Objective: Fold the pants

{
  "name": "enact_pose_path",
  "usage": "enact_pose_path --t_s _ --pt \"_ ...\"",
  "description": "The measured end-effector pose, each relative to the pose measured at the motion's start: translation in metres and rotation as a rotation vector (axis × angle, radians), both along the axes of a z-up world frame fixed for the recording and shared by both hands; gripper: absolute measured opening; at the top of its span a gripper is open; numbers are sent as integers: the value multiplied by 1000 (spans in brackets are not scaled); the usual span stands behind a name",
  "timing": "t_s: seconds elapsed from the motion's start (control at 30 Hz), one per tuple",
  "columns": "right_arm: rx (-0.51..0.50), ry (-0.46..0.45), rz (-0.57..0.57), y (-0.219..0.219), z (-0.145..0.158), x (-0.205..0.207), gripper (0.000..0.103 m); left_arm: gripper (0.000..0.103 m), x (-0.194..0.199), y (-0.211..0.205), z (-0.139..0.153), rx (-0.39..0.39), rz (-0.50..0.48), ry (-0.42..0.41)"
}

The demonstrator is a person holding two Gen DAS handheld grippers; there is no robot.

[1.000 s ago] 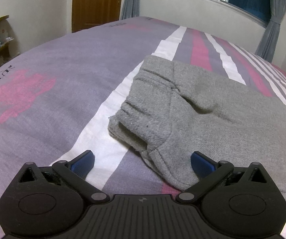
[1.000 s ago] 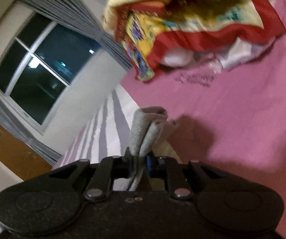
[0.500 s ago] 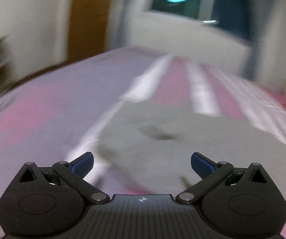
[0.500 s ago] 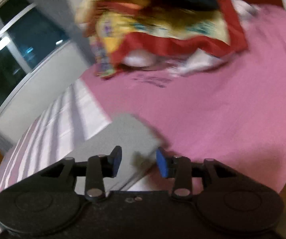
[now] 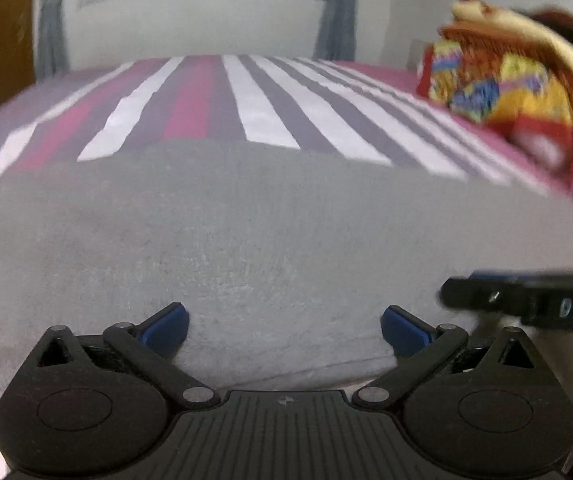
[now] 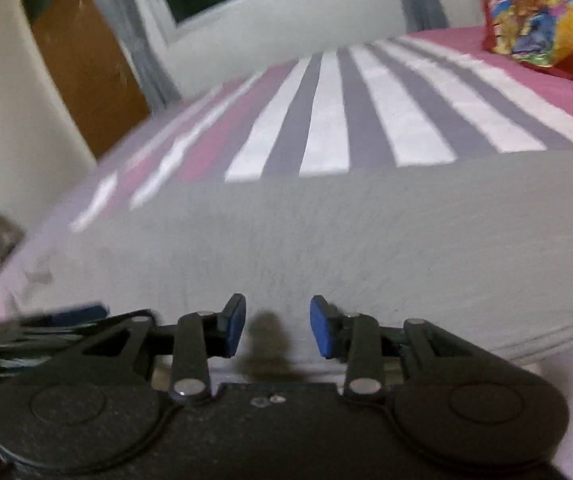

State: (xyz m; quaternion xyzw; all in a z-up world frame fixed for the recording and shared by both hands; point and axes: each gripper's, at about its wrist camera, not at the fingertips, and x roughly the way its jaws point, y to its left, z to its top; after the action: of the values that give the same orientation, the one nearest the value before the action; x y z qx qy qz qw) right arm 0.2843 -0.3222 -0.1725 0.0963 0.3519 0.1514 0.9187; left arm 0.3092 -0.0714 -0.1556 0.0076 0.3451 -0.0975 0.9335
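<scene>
1. Grey pants (image 5: pixel 270 240) lie flat across the near part of the bed (image 5: pixel 270 96), a broad band with its near edge just ahead of both tools; colourful bedding pile (image 5: pixel 518 92) sits well apart at the far right.
2. Left hand-held gripper (image 5: pixel 284 330) hovers at the near edge, jaws spread wide, nothing between the blue pads (image 5: pixel 166 328); no grip.
3. Right hand-held gripper (image 6: pixel 277 330) sits just beside it, jaws partly apart, pads clear of the cloth, holding nothing; its jaws have just been opening, with no fabric between them.
4. Step in hand, as I judge it: one fold is laid down, and both tools are lining up on the near long edge for the following fold.
5. Next move likely calls for: both sets of jaws lowered onto the near edge, spaced apart, pinching all layers; then a lift and carry over towards the far edge; risk is catching only the top layer.
6. Against a second ago: the right tool then clamped a doubled grey edge, now released; the left tool then faced the waistband end from the side; both now face the window, side by side.
</scene>
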Motion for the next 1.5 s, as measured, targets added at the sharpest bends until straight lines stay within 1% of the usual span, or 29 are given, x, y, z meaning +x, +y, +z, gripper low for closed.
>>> enact_pose_path --t_s 0.1,0.2,0.33,0.4,0.53,0.6,0.63,0.73,0.77,0.8,0.83,0.87,0.93,0.97,1.0,1.03,1.07,1.1,1.13,1.17,1.2,1.23,1.27,1.3,1.37,1.4,1.43,1.47,1.5 --pt "-60 -5 31 -5 -4 1 36 103 -2 3 0 7 -7 -11" --pt "-74 -9 31 -9 0 -13 36 103 -4 3 0 14 -6 -17" --pt "-102 -20 26 -5 0 -14 35 103 -8 12 4 32 15 -18" --pt "-120 -21 15 -15 1 -13 35 103 -5 32 6 51 43 -14" --pt "-157 -21 -77 -68 6 -9 35 103 -1 93 6 94 145 2" --pt "-208 -27 -126 -94 9 -6 35 103 1 125 6 116 210 15" --pt "-236 -27 -151 -107 10 -5 35 103 1 141 6 119 241 19" --pt "-264 -18 -236 -146 12 -2 35 103 -3 192 4 88 336 36" --pt "-264 -14 -272 -161 13 -1 35 103 -5 203 3 84 345 39" --pt "-266 -11 -308 -175 12 -2 34 103 -6 209 4 86 323 40" --pt "-276 -12 -341 -184 12 -2 33 103 -7 209 5 108 297 38" --pt "-272 -11 -356 -191 11 -2 26 103 -8 208 5 129 287 36" --pt "-240 -1 -349 -197 12 -3 26 103 -10 207 10 124 295 33" --pt "-239 2 -348 -196 15 -4 28 103 -16 206 14 118 302 -1" --pt "-226 -14 -365 -194 21 -8 36 103 -22 208 17 119 310 -38" --pt "-206 -57 -397 -195 28 -17 50 103 -30 212 17 118 323 -67" --pt "-184 -101 -410 -198 33 -26 54 103 -34 218 13 110 330 -64" --pt "-180 -115 -415 -201 34 -31 54 103 -31 223 7 120 320 -29" --pt "-206 -89 -435 -206 29 -31 55 103 -30 223 3 150 306 -16" --pt "-244 -23 -456 -212 20 -27 54 103 -27 219 5 176 301 -14" --pt "-261 23 -450 -217 11 -23 54 103 -24 216 10 191 304 -3" --pt "-243 6 -442 -221 13 -27 53 103 -24 215 17 189 308 -9" --pt "-231 -3 -456 -222 19 -30 54 103 -26 217 23 170 316 -36" --pt "-210 -34 -475 -223 26 -36 55 103 -29 220 28 141 324 -70" --pt "-158 -93 -503 -231 34 -51 57 103 -31 230 31 139 373 -81" --pt "-125 -106 -530 -238 37 -57 57 103 -31 238 28 146 407 -77" --pt "-78 -110 -553 -248 36 -64 58 103 -30 247 24 147 441 -52" --pt "-35 -105 -570 -256 35 -70 58 103 -26 256 15 149 480 14" --pt "24 -95 -596 -268 31 -74 58 103 -23 267 4 105 488 77"
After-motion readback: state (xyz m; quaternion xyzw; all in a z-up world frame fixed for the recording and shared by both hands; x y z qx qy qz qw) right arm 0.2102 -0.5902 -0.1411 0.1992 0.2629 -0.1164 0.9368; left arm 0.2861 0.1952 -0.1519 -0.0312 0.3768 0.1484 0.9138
